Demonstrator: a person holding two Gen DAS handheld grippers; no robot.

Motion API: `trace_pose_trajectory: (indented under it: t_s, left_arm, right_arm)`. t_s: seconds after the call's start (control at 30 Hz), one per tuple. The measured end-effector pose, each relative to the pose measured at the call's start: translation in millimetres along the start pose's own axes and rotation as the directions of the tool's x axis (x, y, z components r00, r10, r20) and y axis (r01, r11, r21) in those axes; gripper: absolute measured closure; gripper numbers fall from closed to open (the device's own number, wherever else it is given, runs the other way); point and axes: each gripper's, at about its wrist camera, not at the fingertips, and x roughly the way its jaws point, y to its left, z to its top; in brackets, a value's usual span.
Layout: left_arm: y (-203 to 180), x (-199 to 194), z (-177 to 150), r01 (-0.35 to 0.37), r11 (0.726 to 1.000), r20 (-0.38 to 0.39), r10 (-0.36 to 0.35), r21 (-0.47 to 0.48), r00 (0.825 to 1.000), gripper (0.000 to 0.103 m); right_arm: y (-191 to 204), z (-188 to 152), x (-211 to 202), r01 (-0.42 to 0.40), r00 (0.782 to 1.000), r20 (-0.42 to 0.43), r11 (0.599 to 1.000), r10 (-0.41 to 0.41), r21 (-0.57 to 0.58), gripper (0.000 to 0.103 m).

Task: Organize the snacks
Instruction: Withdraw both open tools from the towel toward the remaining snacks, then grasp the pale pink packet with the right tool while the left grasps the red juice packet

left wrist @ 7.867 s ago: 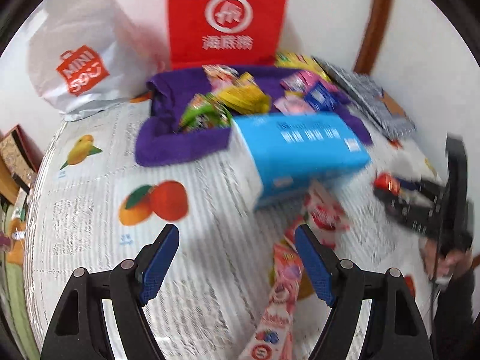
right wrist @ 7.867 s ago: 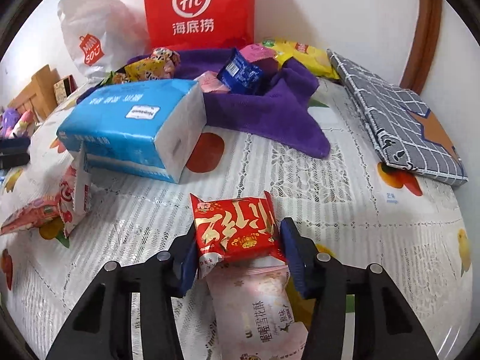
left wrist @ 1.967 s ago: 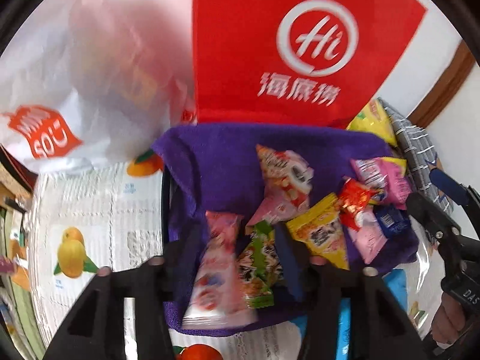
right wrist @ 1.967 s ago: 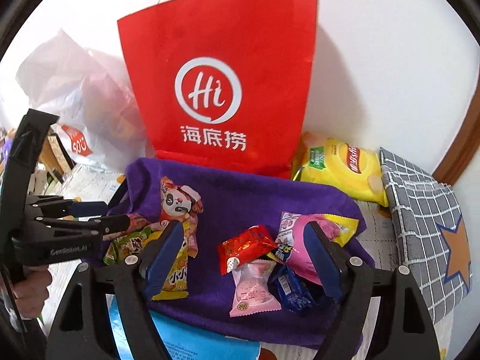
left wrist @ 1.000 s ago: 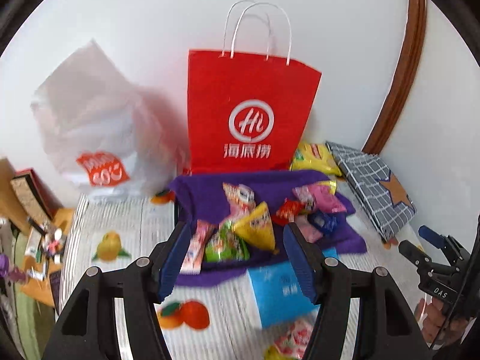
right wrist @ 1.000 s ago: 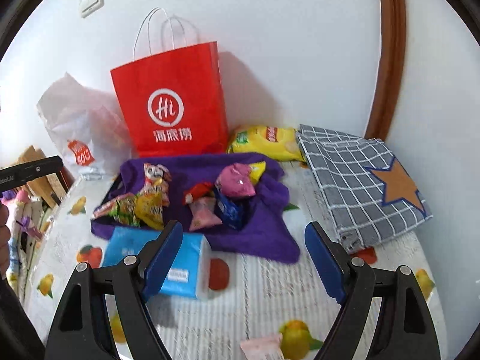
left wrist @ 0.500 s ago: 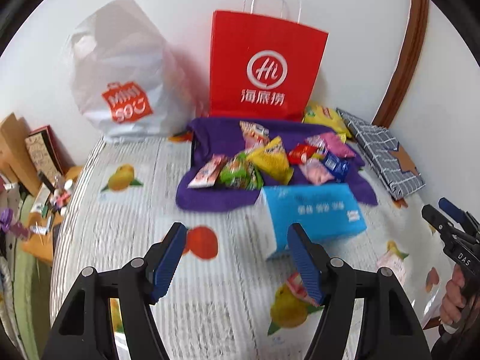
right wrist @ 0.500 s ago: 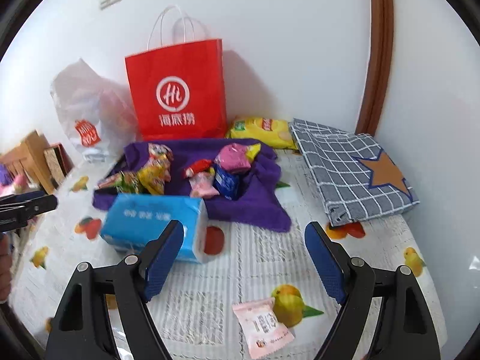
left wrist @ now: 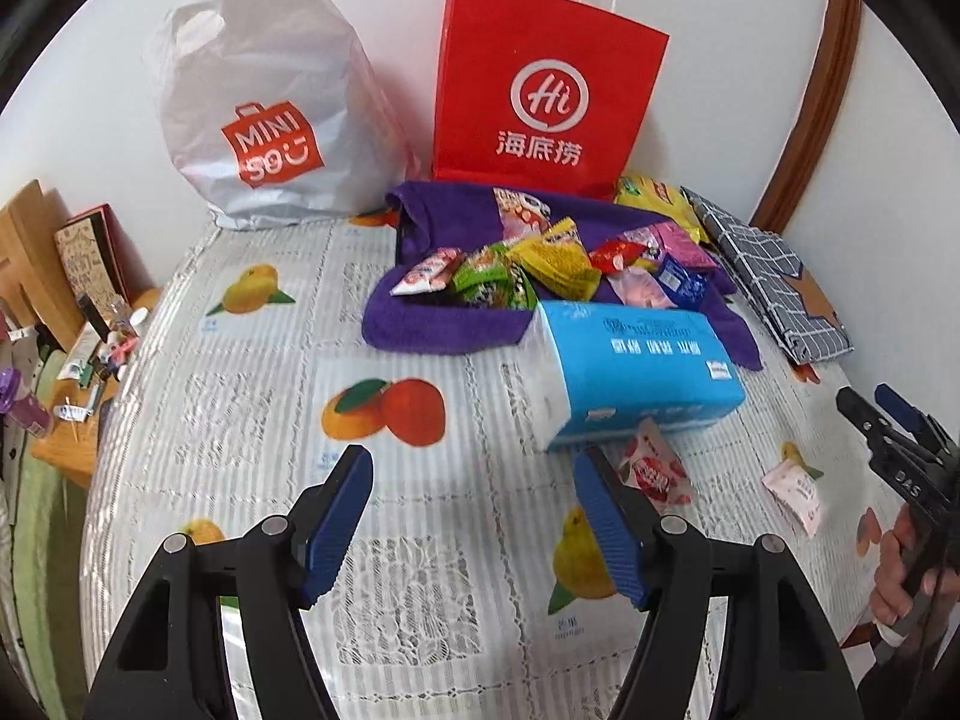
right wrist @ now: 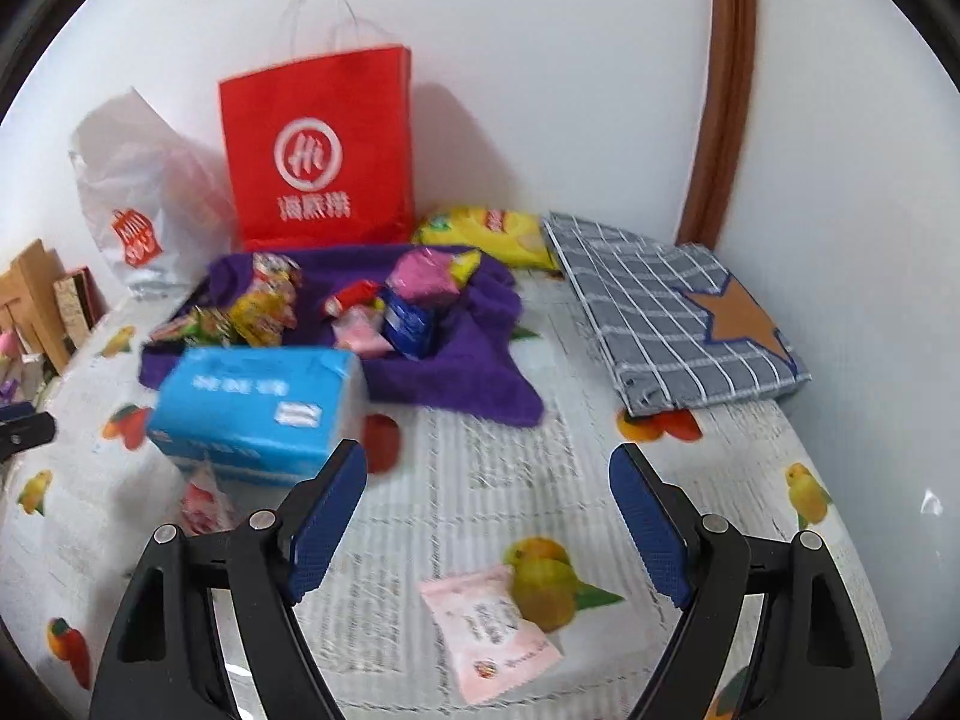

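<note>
Several snack packets lie heaped in a purple cloth-lined basket at the back of the table. A red and white packet rests loose by the front of a blue tissue pack. A pale pink packet lies loose on the cloth nearer me. My left gripper hangs open and empty over the tablecloth, the red packet just right of it. My right gripper is open and empty, above the pink packet.
A red paper bag and a white plastic bag stand against the wall. A yellow chip bag and a folded grey checked cloth lie at the right. Clutter crowds the table's left edge.
Both grippers have drawn back from the basket and sunk toward the table. More of the tablecloth and the two loose packets have come into view; the jaws stay apart and empty.
</note>
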Motion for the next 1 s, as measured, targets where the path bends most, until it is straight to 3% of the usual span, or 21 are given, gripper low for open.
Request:
trace_pose_trajectory:
  t_s: [0.23, 0.37, 0.47, 0.5, 0.57, 0.63, 0.73, 1.0]
  left_arm:
    - [-7.3, 15.1, -9.3, 0.022, 1.000, -0.036, -0.021, 0.005, 0.999, 0.035]
    - [-15.4, 23.9, -13.7, 0.042, 0.999, -0.046, -0.041, 0.019, 0.998, 0.035]
    - [-21.1, 31.3, -16.3, 0.068, 0.998, -0.055, -0.067, 0.014, 0.996, 0.035]
    - [-22.7, 33.8, -16.8, 0.079, 0.997, -0.059, -0.078, 0.014, 0.995, 0.035]
    - [-27.0, 39.1, -18.6, 0.095, 0.995, -0.069, -0.093, 0.018, 0.993, 0.035]
    - [-31.7, 42.6, -20.7, 0.107, 0.994, -0.071, -0.105, 0.026, 0.992, 0.035]
    - [-41.1, 49.5, -24.6, 0.137, 0.989, -0.081, -0.133, 0.048, 0.988, 0.035]
    - [-75.1, 68.1, -24.9, 0.174, 0.975, -0.098, -0.161, 0.141, 0.982, 0.029]
  right_arm:
    - [-17.1, -28.2, 26.9, -0.055, 0.993, -0.109, 0.998, 0.055, -0.001, 0.020]
    - [-17.5, -50.4, 35.5, -0.132, 0.978, -0.163, 0.991, 0.128, -0.014, 0.020]
    - [-12.3, -65.0, 44.3, -0.102, 0.976, -0.197, 0.993, 0.089, -0.059, 0.021]
    - [-10.5, -69.7, 47.3, -0.109, 0.974, -0.209, 0.992, 0.092, -0.069, 0.023]
    - [-9.2, -77.0, 53.3, -0.116, 0.967, -0.235, 0.990, 0.096, -0.074, 0.036]
    - [-11.6, -80.5, 51.4, -0.116, 0.973, -0.208, 0.992, 0.103, -0.054, 0.040]
    - [-11.8, -81.5, 49.1, -0.123, 0.976, -0.189, 0.991, 0.112, -0.044, 0.059]
    - [-12.2, -76.4, 54.1, -0.146, 0.974, -0.176, 0.989, 0.144, -0.001, 0.062]
